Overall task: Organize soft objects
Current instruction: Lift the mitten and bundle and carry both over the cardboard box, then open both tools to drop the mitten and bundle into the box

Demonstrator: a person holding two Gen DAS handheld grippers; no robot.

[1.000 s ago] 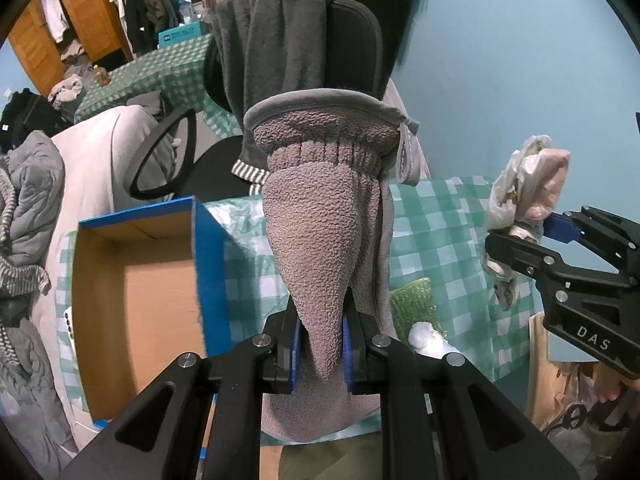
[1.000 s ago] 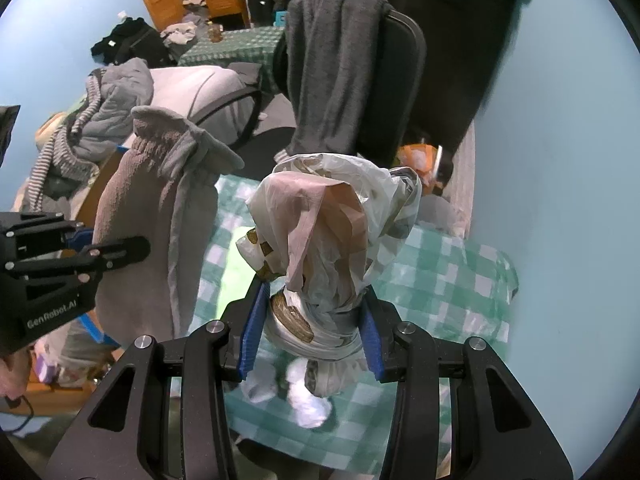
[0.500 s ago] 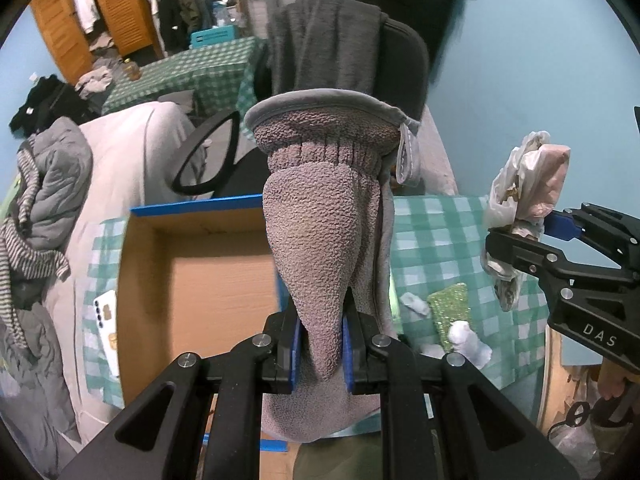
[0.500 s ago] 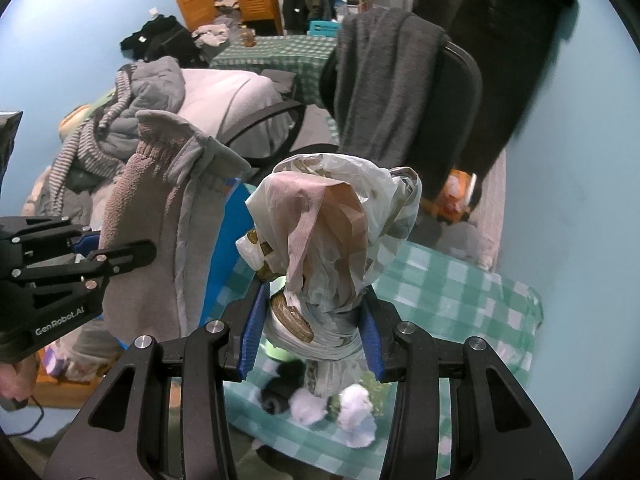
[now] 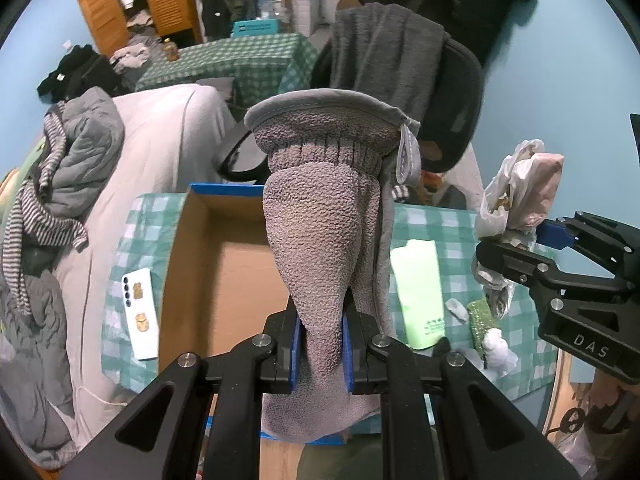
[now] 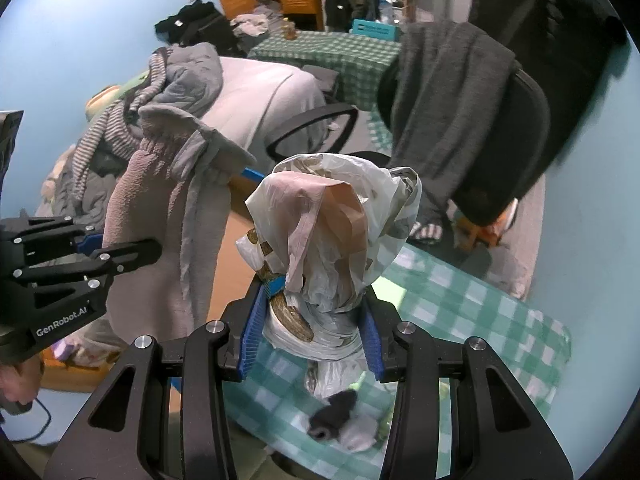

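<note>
My left gripper [image 5: 321, 340] is shut on a grey-brown fleece mitt [image 5: 320, 232] and holds it upright above the open cardboard box [image 5: 236, 276] with blue outer walls. The mitt also shows in the right wrist view [image 6: 160, 216]. My right gripper [image 6: 312, 332] is shut on a crumpled plastic bag [image 6: 336, 232], white with pink and brown patches, held above the green checked table [image 6: 472, 312]. The bag and right gripper show at the right of the left wrist view [image 5: 520, 196].
On the table lie a pale green pouch [image 5: 418, 280], a green glitter piece [image 5: 482, 316], white crumpled bits [image 5: 496, 348], a dark small object [image 6: 332, 416] and a phone [image 5: 140, 312]. An office chair with a grey towel [image 5: 392, 60] stands behind. A bed with clothes [image 5: 80, 152] is left.
Both grippers have moved further left over the table; the box now lies under the mitt and more of the tabletop items show. Both grips are unchanged.
</note>
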